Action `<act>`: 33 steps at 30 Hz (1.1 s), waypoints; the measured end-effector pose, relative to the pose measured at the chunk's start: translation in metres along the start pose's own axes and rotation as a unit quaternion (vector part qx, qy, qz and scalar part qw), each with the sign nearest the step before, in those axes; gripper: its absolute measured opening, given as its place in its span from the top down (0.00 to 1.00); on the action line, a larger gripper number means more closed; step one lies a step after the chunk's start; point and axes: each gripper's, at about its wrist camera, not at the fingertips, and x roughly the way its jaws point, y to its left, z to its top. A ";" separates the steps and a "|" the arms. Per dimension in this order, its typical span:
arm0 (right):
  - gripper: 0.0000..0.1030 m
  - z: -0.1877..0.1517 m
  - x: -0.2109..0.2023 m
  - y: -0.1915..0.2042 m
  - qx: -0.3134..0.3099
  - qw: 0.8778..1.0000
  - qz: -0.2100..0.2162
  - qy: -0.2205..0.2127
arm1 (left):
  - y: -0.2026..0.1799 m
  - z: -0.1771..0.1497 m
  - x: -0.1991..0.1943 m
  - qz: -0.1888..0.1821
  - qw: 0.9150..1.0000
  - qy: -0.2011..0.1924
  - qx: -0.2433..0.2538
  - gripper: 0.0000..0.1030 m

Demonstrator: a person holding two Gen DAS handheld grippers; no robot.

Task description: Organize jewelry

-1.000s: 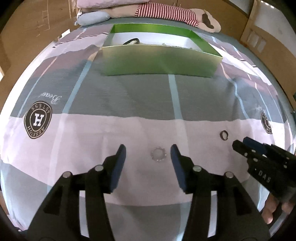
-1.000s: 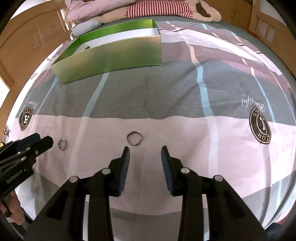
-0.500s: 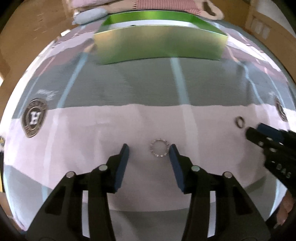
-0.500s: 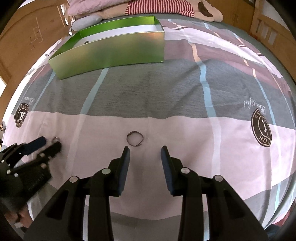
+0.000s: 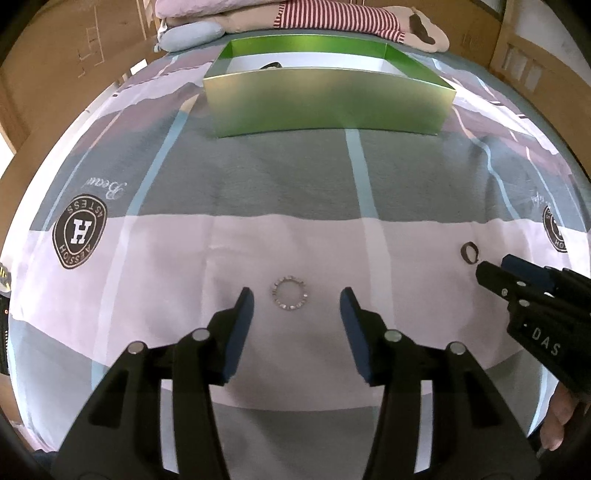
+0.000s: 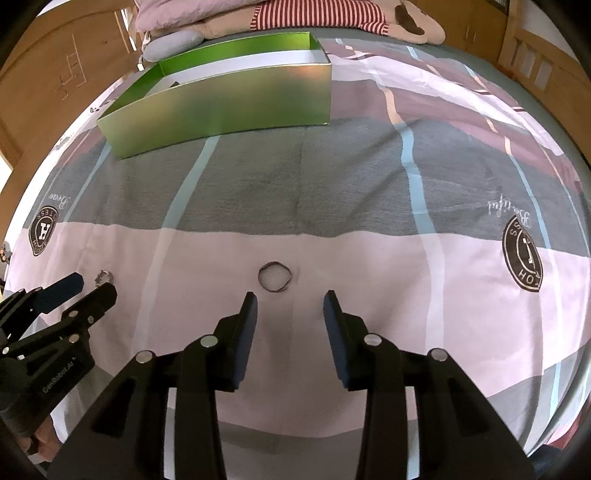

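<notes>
A small silver beaded bracelet lies on the pink band of the bedsheet, between the tips of my left gripper, nearer the left finger and not touched. The left jaws are opening. In the right wrist view my left gripper comes in from the left and part of the silver bracelet shows above its tips. A thin dark ring lies just beyond my right gripper, whose jaws are opening with nothing between them. In the left wrist view the dark ring sits just off the right gripper.
An open green box with a white inside stands further up the bed, with a dark item in it; the green box is at the upper left in the right wrist view. Pillows and a striped plush lie behind it. Wooden furniture flanks the bed.
The left gripper has shifted, so the silver bracelet now sits further left between its fingers. The left fingers narrowed, then spread again. The right fingers stand slightly wider.
</notes>
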 end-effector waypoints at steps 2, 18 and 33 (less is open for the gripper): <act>0.62 0.000 0.001 0.001 0.000 1.000 0.000 0.000 | -0.001 0.000 0.001 0.002 1.000 -0.001 0.001 0.52; 0.56 0.001 0.017 0.012 -0.017 1.000 -0.011 -0.016 | -0.007 -0.007 0.016 -0.001 1.000 0.006 0.004 0.44; 0.56 -0.008 0.000 0.003 -0.014 0.999 0.045 -0.012 | -0.003 -0.008 0.006 -0.049 0.999 0.004 -0.013 0.57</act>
